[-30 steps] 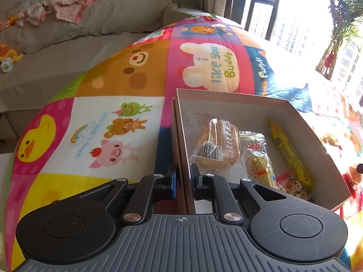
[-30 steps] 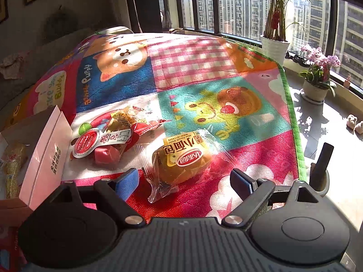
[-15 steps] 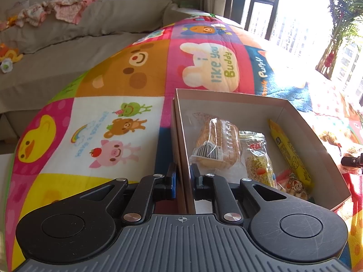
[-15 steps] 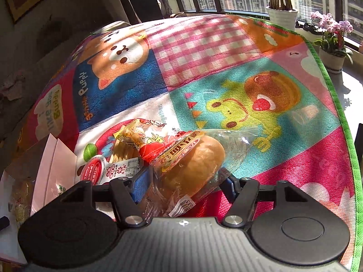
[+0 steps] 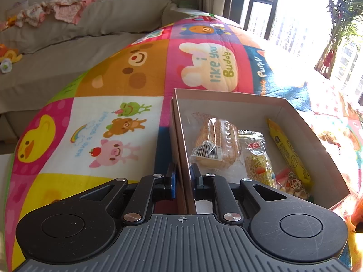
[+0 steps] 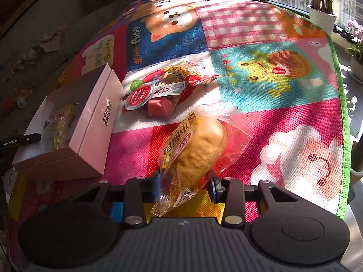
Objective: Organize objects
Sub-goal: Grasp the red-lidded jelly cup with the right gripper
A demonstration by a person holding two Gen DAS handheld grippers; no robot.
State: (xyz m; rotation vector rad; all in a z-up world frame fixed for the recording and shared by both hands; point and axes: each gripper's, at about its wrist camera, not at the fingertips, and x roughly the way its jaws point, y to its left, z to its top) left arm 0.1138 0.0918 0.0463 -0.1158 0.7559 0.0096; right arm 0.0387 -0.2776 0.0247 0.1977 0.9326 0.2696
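Note:
An open cardboard box (image 5: 226,95) lies on the colourful play mat. It holds a wrapped cake (image 5: 215,142), a cereal bar (image 5: 258,158) and a yellow snack stick (image 5: 288,149). My left gripper (image 5: 182,176) is shut on the box's near left wall, one finger inside and one outside. In the right wrist view the box (image 6: 90,131) sits at the left. My right gripper (image 6: 185,185) has a bagged bread bun (image 6: 199,145) between its jaws; they are closing and the blue pads press on the wrapper.
Two more snack packs lie on the mat beyond the bun: a pink cube pack (image 6: 163,99) and a red-wrapped one (image 6: 181,74). A grey sofa (image 5: 68,52) runs behind the mat. Potted plants (image 6: 322,15) stand by the window past the mat's green edge (image 6: 340,90).
My right gripper moved onto the bread bun and its jaws narrowed from wide apart to pressing the wrapper; its view swung towards the box. The left gripper and box stayed still.

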